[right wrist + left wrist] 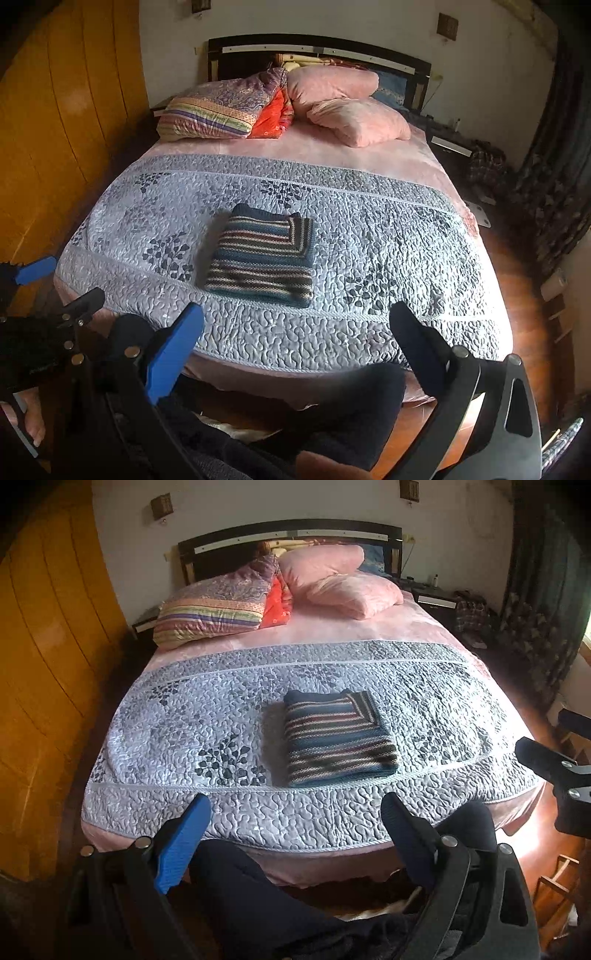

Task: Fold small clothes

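Striped knit garment (338, 736) folded rectangular, on quilted bedspread (184, 716)

Each gripper, left (295, 814) and right (297, 326), has one blue finger (183, 849), one black finger (406, 842), black frames and silver screws (447, 840). The person wears dark trousers (258, 897).

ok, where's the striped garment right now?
The folded striped garment lies on the grey quilt, mid-bed near the foot edge, ahead of both open grippers, untouched.
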